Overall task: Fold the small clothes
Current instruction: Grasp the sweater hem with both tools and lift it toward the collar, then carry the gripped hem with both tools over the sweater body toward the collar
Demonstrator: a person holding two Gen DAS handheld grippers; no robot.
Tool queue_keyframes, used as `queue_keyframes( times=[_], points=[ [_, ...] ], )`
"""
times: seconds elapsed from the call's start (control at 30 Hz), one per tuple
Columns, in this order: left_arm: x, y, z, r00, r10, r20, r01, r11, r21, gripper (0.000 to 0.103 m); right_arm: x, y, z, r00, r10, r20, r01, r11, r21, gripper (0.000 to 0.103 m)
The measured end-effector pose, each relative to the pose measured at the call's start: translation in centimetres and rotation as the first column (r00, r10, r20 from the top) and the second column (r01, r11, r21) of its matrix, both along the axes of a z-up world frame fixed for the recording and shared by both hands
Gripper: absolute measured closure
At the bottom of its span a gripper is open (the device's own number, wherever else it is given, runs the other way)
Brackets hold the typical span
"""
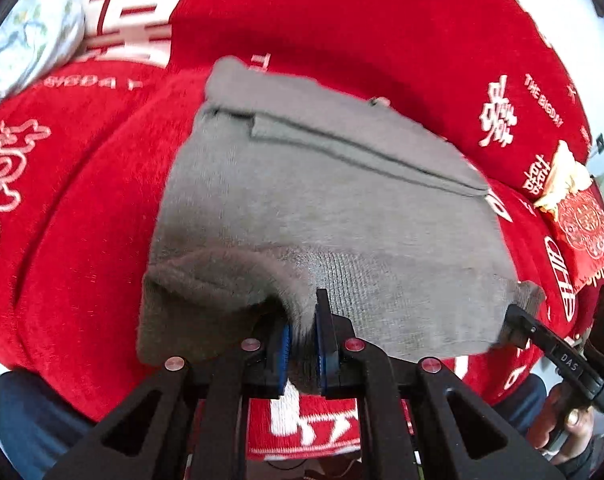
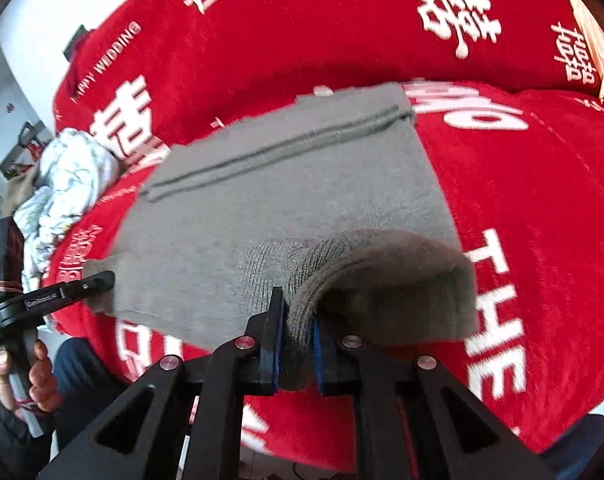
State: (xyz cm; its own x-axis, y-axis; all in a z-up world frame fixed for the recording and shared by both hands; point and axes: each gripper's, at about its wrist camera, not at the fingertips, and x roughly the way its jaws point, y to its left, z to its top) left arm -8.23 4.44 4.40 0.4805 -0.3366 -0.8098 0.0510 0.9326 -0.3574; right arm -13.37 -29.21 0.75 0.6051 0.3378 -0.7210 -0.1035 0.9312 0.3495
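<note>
Red plush bedspread [image 1: 82,208] with white lettering covers everything, and our grey knit garment [image 1: 342,200] lies across the middle of it, near edge lifted off the cover. We've got the left gripper [image 1: 302,340] pinched tight on one near corner and the right gripper [image 2: 296,340] clamped on the other, knit bunched between the blue pads on both sides. It looks soft, light and floppy, a bit fuzzy, so it'll probably sag in the middle and drape wherever we swing it; holding the two corners of the same hem seems like the right spot for a clean fold. Nothing really blocks us: a crumpled pale floral cloth [image 2: 70,176] sits off to the left, a small red embroidered pillow [image 1: 582,224] off to the right, both well apart from the knit
</note>
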Motion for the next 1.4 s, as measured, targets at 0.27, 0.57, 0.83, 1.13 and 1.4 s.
queue_keyframes(
  times=[0.27,0.57,0.83,1.13,1.4],
  points=[
    [-2.2,2.3,0.4,0.999,0.041,0.007,-0.039,0.984,-0.172,0.008,-1.9,-3.5,0.3,0.998,-0.046,0.053,0.038,0.989,0.141,0.020],
    [-3.6,1.8,-0.7,0.998,0.058,-0.036,-0.067,0.949,-0.310,0.008,-6.5,-6.0,0.7,0.970,-0.175,0.166,0.136,0.965,0.225,0.016],
    [-2.3,-0.8,0.1,0.999,0.046,0.015,-0.041,0.970,-0.238,0.011,-5.2,-2.3,1.0,0.979,-0.079,0.188,0.039,0.978,0.206,0.016],
    [-2.4,-1.3,-0.3,0.997,0.052,0.064,-0.041,0.985,-0.170,0.091,-2.2,1.0,-0.9,0.993,0.035,0.114,-0.051,0.989,0.140,0.079],
    [-2.5,-0.9,1.4,0.990,0.060,0.130,-0.034,0.981,-0.189,0.092,-2.3,0.4,1.2,0.985,0.043,0.169,-0.067,0.988,0.138,0.087]
  ],
)
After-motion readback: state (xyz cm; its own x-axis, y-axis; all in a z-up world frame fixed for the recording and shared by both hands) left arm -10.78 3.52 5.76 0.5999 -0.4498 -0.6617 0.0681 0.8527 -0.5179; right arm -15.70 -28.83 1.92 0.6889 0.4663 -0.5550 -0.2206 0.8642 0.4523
